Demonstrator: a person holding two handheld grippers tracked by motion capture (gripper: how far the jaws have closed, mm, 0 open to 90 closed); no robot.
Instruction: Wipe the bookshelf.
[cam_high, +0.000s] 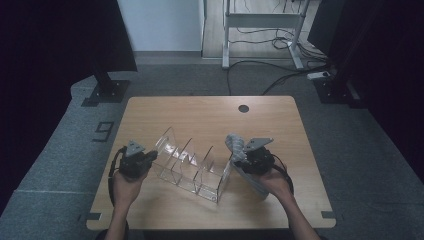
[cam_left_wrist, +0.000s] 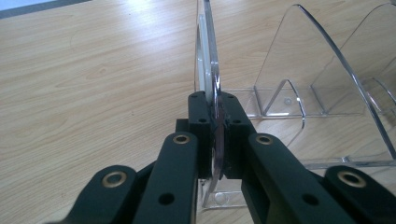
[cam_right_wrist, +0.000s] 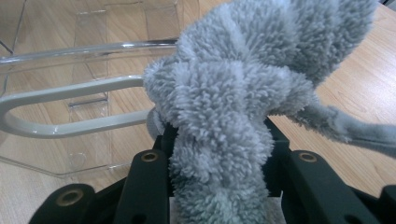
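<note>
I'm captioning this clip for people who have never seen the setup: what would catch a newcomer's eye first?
First, the clear acrylic divider rack lying slantwise in the middle of the light wooden table, its end panel pinched edge-on by the left gripper. Next, the fluffy grey microfibre cloth bunched in the right gripper, held right beside the rack's near end at the table's right.

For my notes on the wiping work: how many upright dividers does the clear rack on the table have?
4, though glare may hide one: the left end wall, clamped by the left gripper; two inner dividers; the right end wall.
</note>
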